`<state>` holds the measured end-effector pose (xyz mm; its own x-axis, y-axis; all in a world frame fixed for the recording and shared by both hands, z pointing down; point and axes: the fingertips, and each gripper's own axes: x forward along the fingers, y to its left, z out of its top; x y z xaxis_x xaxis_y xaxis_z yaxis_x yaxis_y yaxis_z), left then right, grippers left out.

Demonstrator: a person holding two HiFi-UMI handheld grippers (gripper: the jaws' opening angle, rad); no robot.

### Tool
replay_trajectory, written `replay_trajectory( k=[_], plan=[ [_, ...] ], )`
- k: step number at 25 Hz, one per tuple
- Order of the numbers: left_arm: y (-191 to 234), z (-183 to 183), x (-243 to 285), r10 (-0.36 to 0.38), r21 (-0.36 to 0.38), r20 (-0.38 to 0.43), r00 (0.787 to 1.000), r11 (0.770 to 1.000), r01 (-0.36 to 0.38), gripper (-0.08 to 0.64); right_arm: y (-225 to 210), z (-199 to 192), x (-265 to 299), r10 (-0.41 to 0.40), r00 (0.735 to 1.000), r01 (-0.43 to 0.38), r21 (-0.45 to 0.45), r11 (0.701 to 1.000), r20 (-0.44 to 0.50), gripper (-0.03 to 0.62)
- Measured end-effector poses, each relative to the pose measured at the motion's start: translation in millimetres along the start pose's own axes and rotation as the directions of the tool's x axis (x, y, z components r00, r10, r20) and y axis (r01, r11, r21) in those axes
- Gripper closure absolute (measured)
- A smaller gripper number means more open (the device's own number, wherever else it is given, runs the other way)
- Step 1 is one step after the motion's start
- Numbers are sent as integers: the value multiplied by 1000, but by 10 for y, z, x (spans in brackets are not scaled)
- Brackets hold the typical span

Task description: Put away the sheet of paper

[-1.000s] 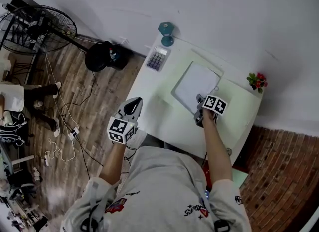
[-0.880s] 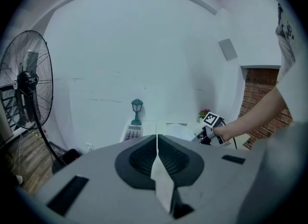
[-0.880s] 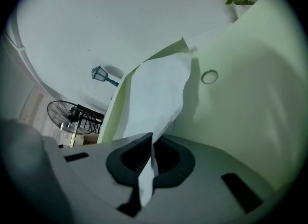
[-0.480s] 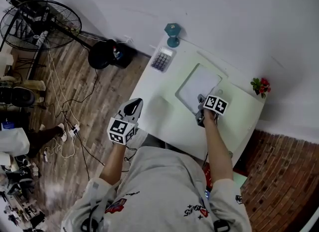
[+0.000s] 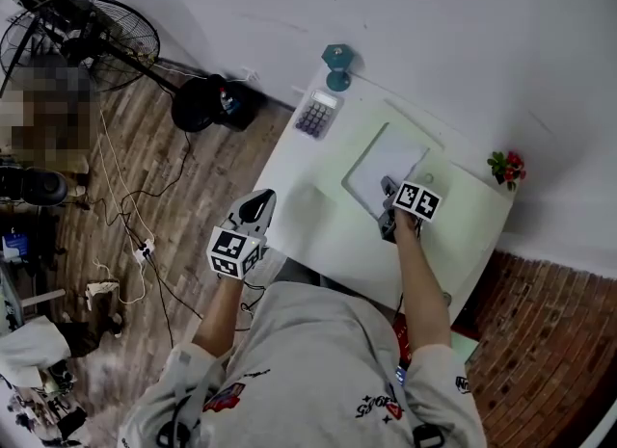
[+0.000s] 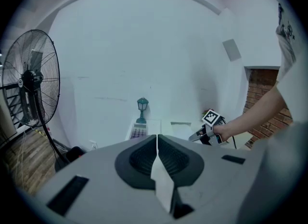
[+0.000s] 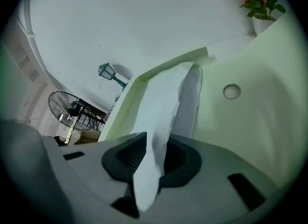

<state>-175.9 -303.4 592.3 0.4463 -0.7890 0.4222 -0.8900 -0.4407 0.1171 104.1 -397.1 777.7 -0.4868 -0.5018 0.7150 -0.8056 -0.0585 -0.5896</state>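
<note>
The white sheet of paper [image 5: 386, 159] lies in a shallow light-green tray [image 5: 426, 137] on the white desk. My right gripper [image 5: 388, 190] sits at the sheet's near edge. In the right gripper view the paper [image 7: 166, 105] runs back between the jaws of the right gripper [image 7: 153, 156], which are opening and stand slightly apart, no longer pinching it. My left gripper [image 5: 258, 202] hangs off the desk's left front edge, over the floor. In its own view the left gripper [image 6: 157, 137] is shut with nothing in it.
A calculator [image 5: 316, 114] and a small teal lamp [image 5: 336, 65] stand at the desk's far left corner. A potted red flower [image 5: 504, 166] is at the far right. A round grommet [image 7: 231, 91] sits right of the tray. A fan [image 5: 89, 41] and a black bag [image 5: 206, 103] are on the floor.
Both grippers hold nearly the same places. The view has shifted a little, and the person at the left edge of the floor has moved.
</note>
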Motion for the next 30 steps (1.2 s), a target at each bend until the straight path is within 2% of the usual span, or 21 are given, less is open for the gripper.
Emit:
replay_trajectory(
  k=[8,11,15,16,19,20,23,26,30],
  plan=[
    [-130,28,73,-48,12,12,999,999,48,532,-174,29,-276,-109,993,112,-60,992,48,347],
    [-237,59,105,-71,19,21,997,997,70,532,-252,39,-465,-125,989,130,-58,990,78,344],
    [-397,128,142,-101,41,39,994,994,99,532,-252,61,-744,-93,987,102,-62,993,128,369],
    [-440,148,151,-108,47,44,993,993,106,532,-242,60,-813,-81,987,91,-71,993,139,394],
    [-583,210,173,-130,68,59,990,990,125,532,-221,56,-1033,-53,982,74,-113,991,179,513],
    [-636,235,179,-138,76,65,988,988,133,532,-216,61,-1113,-50,979,79,-139,987,198,580],
    [-806,311,198,-163,100,79,983,983,155,532,-167,87,-1372,-36,962,105,-243,964,271,583],
    [-984,382,236,-190,121,92,978,977,178,532,-80,119,-1639,-11,940,136,-346,928,340,584],
    [-1204,475,312,-228,146,103,968,966,212,532,47,185,-2036,18,901,189,-428,884,434,584]
  ],
)
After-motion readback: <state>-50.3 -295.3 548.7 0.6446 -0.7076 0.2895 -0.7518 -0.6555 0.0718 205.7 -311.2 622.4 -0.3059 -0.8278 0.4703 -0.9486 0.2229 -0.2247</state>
